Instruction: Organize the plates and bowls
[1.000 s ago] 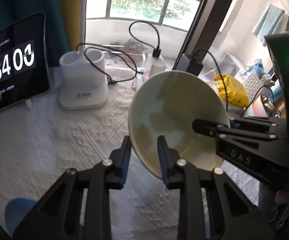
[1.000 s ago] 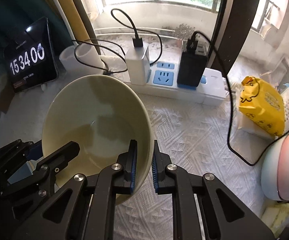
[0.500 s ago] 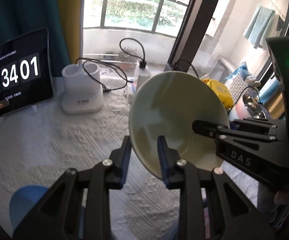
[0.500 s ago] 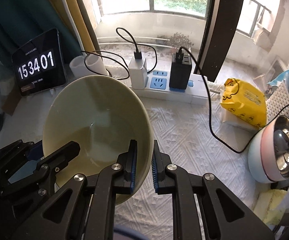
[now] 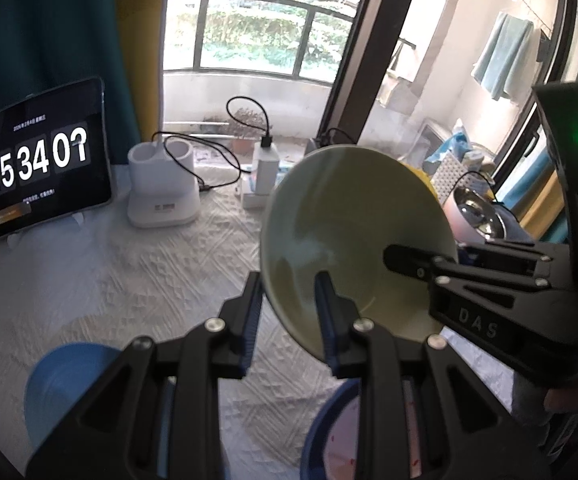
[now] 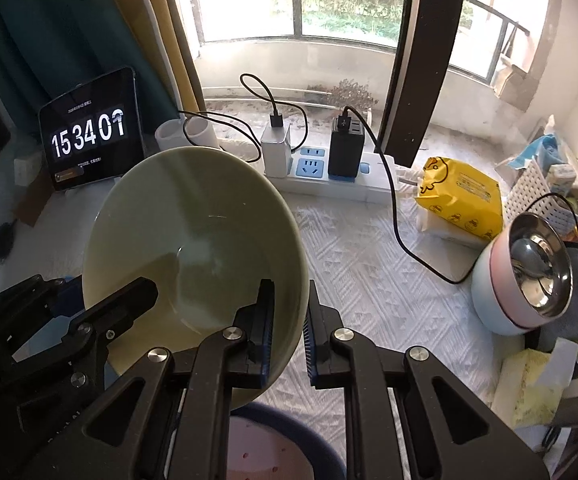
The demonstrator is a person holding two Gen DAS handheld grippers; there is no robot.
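Observation:
A pale green bowl [image 5: 353, 232] hangs in the air above the table, tilted, held by both grippers. My left gripper [image 5: 289, 312] is shut on its near-left rim. My right gripper [image 6: 289, 320] is shut on its right rim, one finger inside and one outside; the bowl fills the left of the right wrist view [image 6: 193, 248]. A blue bowl [image 5: 65, 384] stands on the table at lower left. A blue-rimmed dish with a pink inside [image 5: 337, 440] lies below the grippers, also in the right wrist view [image 6: 273, 448].
A tablet clock [image 5: 45, 160], a white holder [image 5: 161, 192] and a power strip with chargers [image 6: 329, 168] stand at the back. A yellow pack [image 6: 465, 196] and a pink pot with a steel liner [image 6: 529, 276] are at the right. A white cloth [image 5: 129, 280] covers the table.
Both grippers have lifted the green bowl higher and pulled back from the window. More of the table shows, and the blue bowl and blue-rimmed dish have come into view below.

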